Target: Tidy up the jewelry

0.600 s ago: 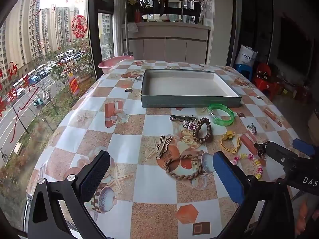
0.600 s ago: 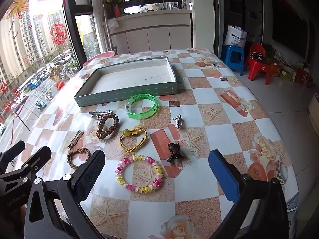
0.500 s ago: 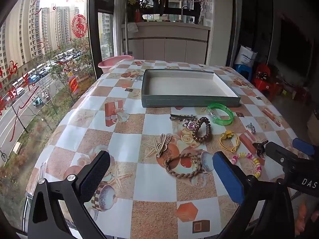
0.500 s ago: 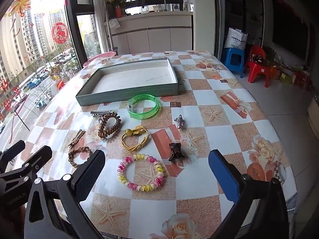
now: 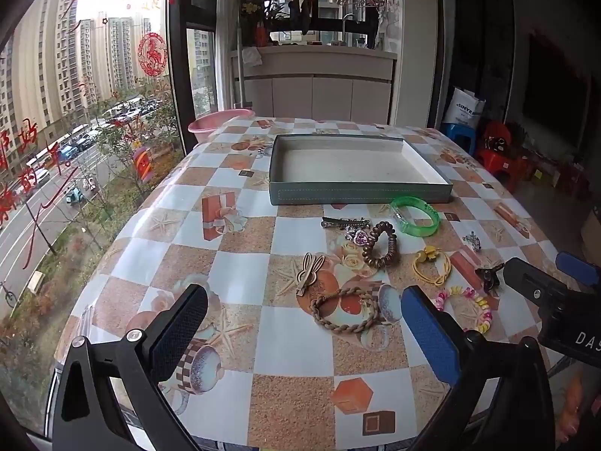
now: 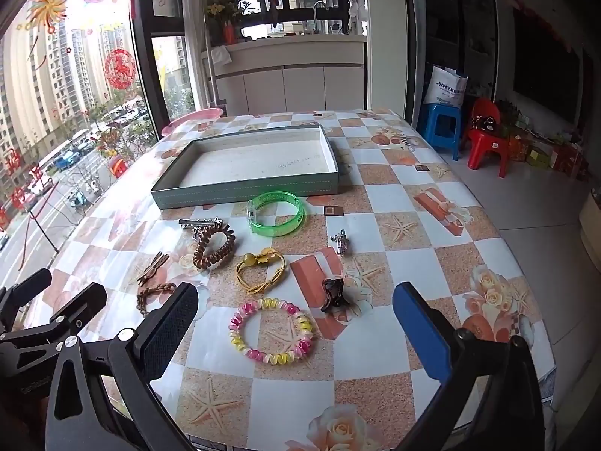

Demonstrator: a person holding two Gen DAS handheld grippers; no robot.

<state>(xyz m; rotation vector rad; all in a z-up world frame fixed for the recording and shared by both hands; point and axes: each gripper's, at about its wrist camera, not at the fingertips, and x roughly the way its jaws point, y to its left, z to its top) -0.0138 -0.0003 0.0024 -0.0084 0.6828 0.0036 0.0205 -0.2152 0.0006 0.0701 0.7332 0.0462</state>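
Behind the right tongs (image 6: 295,332) — both pairs apart — sits a blue stool (image 6: 443,127), unseen leftward.

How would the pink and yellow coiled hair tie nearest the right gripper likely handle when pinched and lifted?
The pink and yellow coiled hair tie looks like a soft plastic spiral, so it probably sags and stretches rather than holding its ring shape. It lies flat on the glossy checked tablecloth, so it may slide if nudged. It seems light; the open right gripper should lift it easily by one side.
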